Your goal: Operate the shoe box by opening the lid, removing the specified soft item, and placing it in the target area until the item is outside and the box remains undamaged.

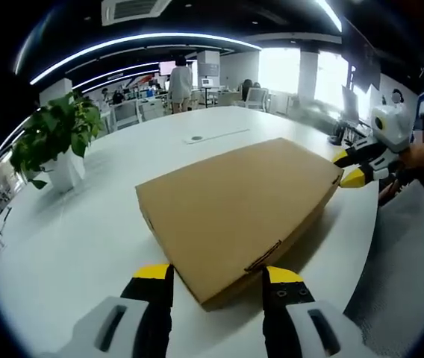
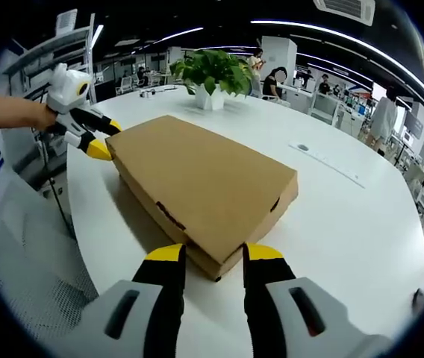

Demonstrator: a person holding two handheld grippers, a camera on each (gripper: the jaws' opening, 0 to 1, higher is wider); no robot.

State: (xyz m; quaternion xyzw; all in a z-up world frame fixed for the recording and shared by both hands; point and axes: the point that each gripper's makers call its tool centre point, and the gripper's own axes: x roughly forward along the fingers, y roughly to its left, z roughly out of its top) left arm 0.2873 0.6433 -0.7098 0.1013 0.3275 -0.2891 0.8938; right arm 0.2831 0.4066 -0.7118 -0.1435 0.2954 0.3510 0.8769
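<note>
A flat brown cardboard shoe box lies on the white table with its lid down. My left gripper is open, its yellow-tipped jaws on either side of one box corner. At the opposite end, my right gripper is also open and straddles another corner. In the left gripper view the right gripper shows at the box's far right corner, held by a hand. The left gripper shows at the far left corner in the right gripper view. The box's contents are hidden.
A potted green plant stands on the table beyond the box. A grey mesh chair sits against the table edge. A small cable port is set into the tabletop. People stand at desks far behind.
</note>
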